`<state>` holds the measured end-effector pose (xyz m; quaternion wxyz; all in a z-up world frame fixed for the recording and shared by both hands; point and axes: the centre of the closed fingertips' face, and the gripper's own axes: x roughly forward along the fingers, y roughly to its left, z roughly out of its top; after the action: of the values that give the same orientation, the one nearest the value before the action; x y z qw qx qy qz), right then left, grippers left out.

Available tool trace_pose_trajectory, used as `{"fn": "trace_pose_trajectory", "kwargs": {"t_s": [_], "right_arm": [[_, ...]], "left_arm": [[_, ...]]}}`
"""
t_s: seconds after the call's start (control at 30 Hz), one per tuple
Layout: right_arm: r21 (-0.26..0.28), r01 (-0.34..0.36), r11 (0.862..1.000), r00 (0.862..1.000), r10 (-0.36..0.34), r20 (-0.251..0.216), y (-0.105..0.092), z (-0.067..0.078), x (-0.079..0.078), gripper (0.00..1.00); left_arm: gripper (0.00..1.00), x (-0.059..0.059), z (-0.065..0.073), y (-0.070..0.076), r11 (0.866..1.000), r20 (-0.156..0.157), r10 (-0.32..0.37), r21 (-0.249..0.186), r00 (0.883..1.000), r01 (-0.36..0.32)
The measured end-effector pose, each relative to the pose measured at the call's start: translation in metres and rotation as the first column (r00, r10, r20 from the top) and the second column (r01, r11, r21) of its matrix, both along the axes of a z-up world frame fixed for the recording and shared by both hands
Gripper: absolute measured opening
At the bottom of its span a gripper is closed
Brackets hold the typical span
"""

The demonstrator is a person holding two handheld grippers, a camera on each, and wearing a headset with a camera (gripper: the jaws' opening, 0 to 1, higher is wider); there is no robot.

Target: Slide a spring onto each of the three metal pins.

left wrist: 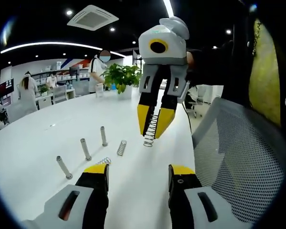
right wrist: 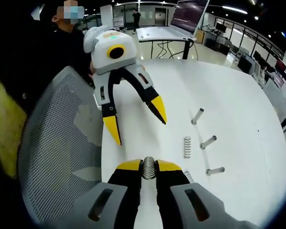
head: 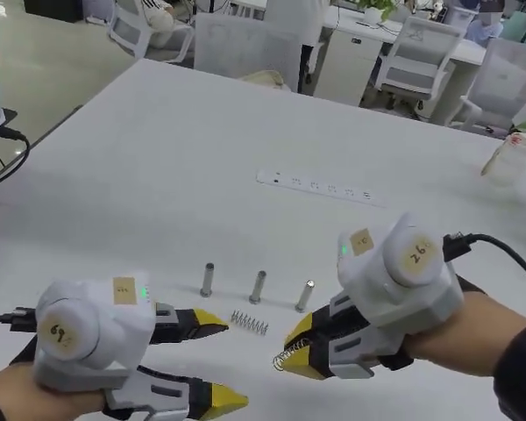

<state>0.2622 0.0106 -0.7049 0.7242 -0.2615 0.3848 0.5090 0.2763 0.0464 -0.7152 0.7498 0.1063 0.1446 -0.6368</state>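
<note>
Got a thin silver wire coil spring [right wrist: 149, 167] pinched by its upper coils in the right claw [head: 294, 351], lower end hanging free above the white surface [head: 245, 158], just short of the three stubby upright grey metal pins [head: 258, 286], all bare, with the left claw [head: 225, 366] gaping wide and empty. Expect it light, springy and quick to buckle or ping out of smooth tips (another loose silver spring [head: 249, 323] lying flat just in front of the pins). Better to grip lightly near mid-length, keeping the open lower end free to locate over a pin top, without crushing coils.
</note>
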Motion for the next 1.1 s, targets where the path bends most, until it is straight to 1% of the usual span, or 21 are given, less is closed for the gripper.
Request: {"fn": "trace_pose_trajectory", "kwargs": {"t_s": [0.03, 0.1, 0.2, 0.27, 0.3, 0.33, 0.4, 0.47, 0.5, 0.53, 0.57, 0.63, 0.67, 0.8, 0.87, 1.0, 1.1], "right_arm": [[-0.003, 0.000, 1.000, 1.000, 0.000, 0.000, -0.001, 0.000, 0.000, 0.08], [-0.005, 0.003, 1.000, 1.000, -0.003, 0.001, -0.002, 0.001, 0.002, 0.08], [-0.006, 0.008, 1.000, 1.000, -0.008, 0.004, -0.003, 0.003, 0.004, 0.08], [-0.010, 0.010, 1.000, 1.000, -0.010, 0.008, -0.005, 0.004, 0.006, 0.08], [-0.010, 0.012, 1.000, 1.000, -0.012, 0.008, -0.006, 0.005, 0.007, 0.08], [-0.010, 0.014, 1.000, 1.000, -0.014, 0.007, -0.006, 0.005, 0.008, 0.08], [-0.014, 0.018, 1.000, 1.000, -0.018, 0.012, -0.009, 0.007, 0.010, 0.08], [-0.012, 0.025, 1.000, 1.000, -0.025, 0.014, -0.011, 0.009, 0.013, 0.08], [-0.013, 0.026, 1.000, 1.000, -0.026, 0.015, -0.011, 0.009, 0.013, 0.08], [-0.016, 0.029, 0.999, 0.999, -0.029, 0.017, -0.013, 0.010, 0.016, 0.08], [-0.019, 0.032, 0.999, 0.999, -0.031, 0.020, -0.014, 0.011, 0.018, 0.08], [-0.019, 0.035, 0.999, 0.999, -0.034, 0.026, -0.016, 0.014, 0.022, 0.08], [-0.018, 0.038, 0.999, 0.999, -0.037, 0.027, -0.017, 0.015, 0.024, 0.08], [-0.022, 0.047, 0.999, 0.998, -0.046, 0.037, -0.021, 0.017, 0.032, 0.08], [-0.022, 0.050, 0.998, 0.998, -0.049, 0.039, -0.023, 0.019, 0.035, 0.08], [-0.035, 0.060, 0.998, 0.997, -0.058, 0.054, -0.031, 0.021, 0.044, 0.08], [-0.044, 0.074, 0.996, 0.996, -0.071, 0.061, -0.040, 0.024, 0.055, 0.08]], "left_arm": [[0.47, 0.001, 0.000, 0.002, 1.000, 0.005, 0.009, 0.001, 1.000, -0.009], [0.51, 0.001, -0.001, 0.005, 1.000, -0.011, 0.020, -0.006, 1.000, -0.020], [0.57, -0.001, -0.001, 0.009, 1.000, -0.018, 0.025, -0.015, 1.000, -0.025], [0.60, -0.001, -0.004, 0.010, 0.999, -0.022, 0.033, -0.004, 0.999, -0.033], [0.64, -0.001, -0.004, 0.011, 0.999, -0.023, 0.034, -0.003, 0.999, -0.034], [0.65, -0.001, -0.005, 0.013, 0.999, -0.030, 0.040, 0.000, 0.999, -0.040], [0.67, -0.001, -0.005, 0.017, 0.999, -0.029, 0.048, -0.003, 0.998, -0.049], [0.72, 0.002, -0.005, 0.020, 0.998, -0.021, 0.068, 0.001, 0.997, -0.068], [0.72, 0.001, -0.006, 0.021, 0.998, -0.020, 0.068, 0.004, 0.997, -0.068], [0.72, 0.001, -0.007, 0.023, 0.998, -0.013, 0.069, 0.010, 0.998, -0.069], [0.74, 0.003, -0.008, 0.026, 0.997, -0.011, 0.082, 0.006, 0.997, -0.082], [0.76, 0.006, -0.011, 0.030, 0.995, -0.019, 0.100, 0.011, 0.995, -0.100], [0.76, 0.007, -0.012, 0.031, 0.995, -0.017, 0.103, 0.014, 0.995, -0.103], [0.79, 0.011, -0.014, 0.037, 0.991, 0.004, 0.133, 0.031, 0.991, -0.133], [0.79, 0.013, -0.015, 0.040, 0.989, 0.000, 0.145, 0.027, 0.989, -0.145], [0.79, 0.017, -0.018, 0.045, 0.985, 0.007, 0.168, 0.036, 0.986, -0.169], [0.80, 0.021, -0.018, 0.049, 0.982, 0.010, 0.188, 0.034, 0.982, -0.188]]}}
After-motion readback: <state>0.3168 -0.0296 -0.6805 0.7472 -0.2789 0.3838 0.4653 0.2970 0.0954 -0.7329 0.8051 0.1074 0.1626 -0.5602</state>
